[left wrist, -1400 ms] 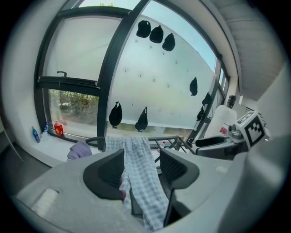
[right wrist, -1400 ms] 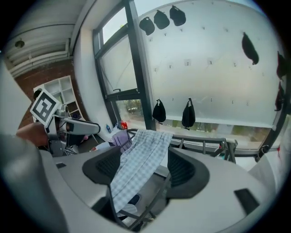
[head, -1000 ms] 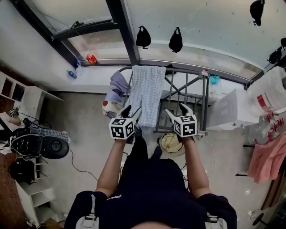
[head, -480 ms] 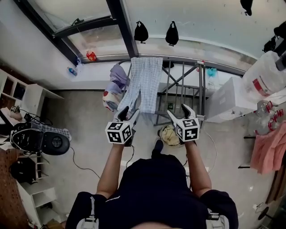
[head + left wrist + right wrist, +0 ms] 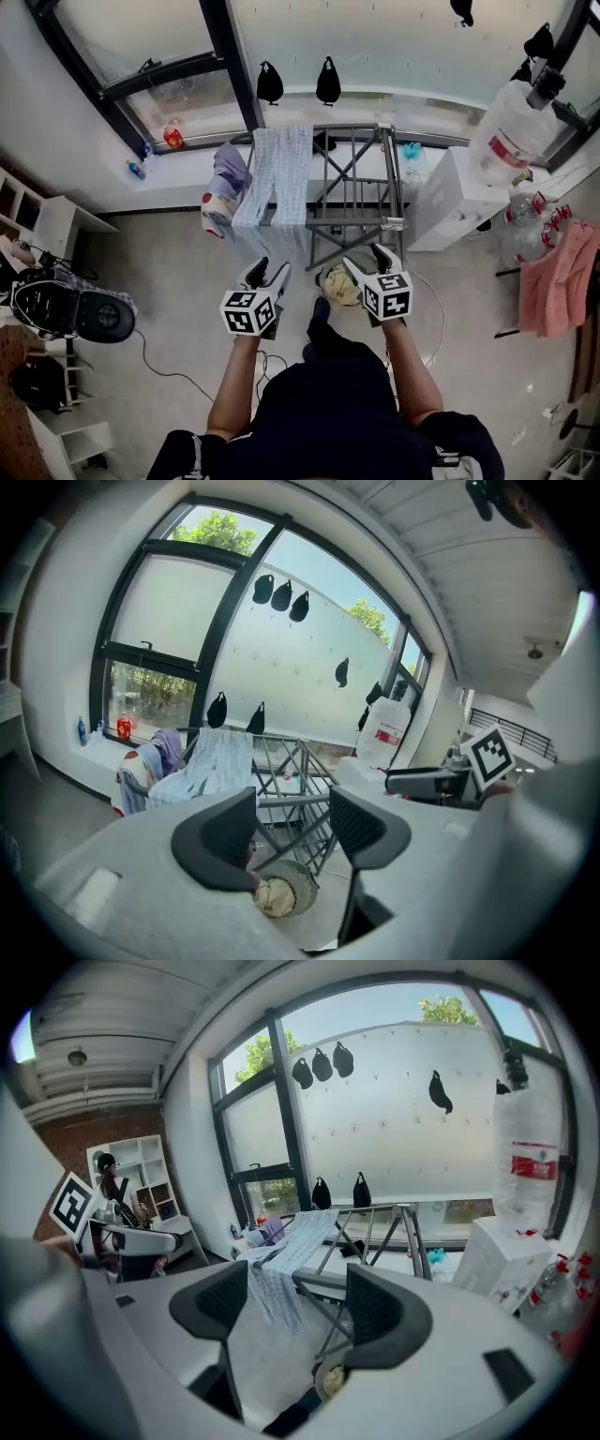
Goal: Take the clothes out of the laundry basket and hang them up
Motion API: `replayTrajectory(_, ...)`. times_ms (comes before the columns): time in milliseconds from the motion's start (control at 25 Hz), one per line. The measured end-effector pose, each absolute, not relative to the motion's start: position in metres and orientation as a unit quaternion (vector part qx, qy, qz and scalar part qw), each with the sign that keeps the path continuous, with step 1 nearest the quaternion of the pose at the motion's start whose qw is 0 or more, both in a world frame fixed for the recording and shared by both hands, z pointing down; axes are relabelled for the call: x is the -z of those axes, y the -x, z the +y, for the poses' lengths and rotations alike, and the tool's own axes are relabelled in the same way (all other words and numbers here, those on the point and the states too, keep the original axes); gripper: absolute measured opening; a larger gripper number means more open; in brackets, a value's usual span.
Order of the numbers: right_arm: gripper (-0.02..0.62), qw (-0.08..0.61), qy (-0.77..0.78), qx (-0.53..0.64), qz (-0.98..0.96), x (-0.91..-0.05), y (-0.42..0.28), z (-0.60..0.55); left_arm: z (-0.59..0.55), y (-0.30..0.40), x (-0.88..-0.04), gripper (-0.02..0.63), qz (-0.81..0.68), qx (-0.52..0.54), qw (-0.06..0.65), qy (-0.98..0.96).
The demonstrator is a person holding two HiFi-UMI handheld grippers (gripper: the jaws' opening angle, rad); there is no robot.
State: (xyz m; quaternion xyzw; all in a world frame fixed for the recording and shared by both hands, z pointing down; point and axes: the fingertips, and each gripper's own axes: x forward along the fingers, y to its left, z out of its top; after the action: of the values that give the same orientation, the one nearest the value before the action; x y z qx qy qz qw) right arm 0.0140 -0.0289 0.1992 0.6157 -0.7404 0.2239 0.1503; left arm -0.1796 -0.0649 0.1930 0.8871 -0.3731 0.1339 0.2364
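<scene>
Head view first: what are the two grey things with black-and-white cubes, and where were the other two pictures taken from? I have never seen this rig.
There is no robot here. A person holds a two-jaw tool in each hand. The head view looks down from the person's head at the left tool and the right tool. The marker cubes are part of them. The other two pictures come from cameras riding on each tool, looking along its jaws. Both tools are open and hold nothing. On the floor a laundry basket with yellowish cloth stands by a drying rack, where a checked garment hangs.
</scene>
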Motion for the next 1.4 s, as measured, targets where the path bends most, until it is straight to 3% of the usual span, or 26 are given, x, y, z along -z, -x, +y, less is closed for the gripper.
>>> replayTrajectory(320,0.328,0.165,-0.614,-0.239,-0.734,-0.207,-0.020,0.051,0.005,0.158,-0.209,0.239,-0.352,-0.132,0.264,-0.889)
replayTrajectory(920,0.320,0.195,-0.561,-0.287,-0.752,-0.272,-0.107,0.088,0.030,0.062,-0.247,0.239,-0.368,-0.165,0.275,-0.873)
replayTrajectory(1400,0.288,0.280,-0.426,-0.299,-0.807,-0.378,-0.138,0.070,0.041,0.004,-0.321,0.239,-0.412,-0.199,0.296,-0.839)
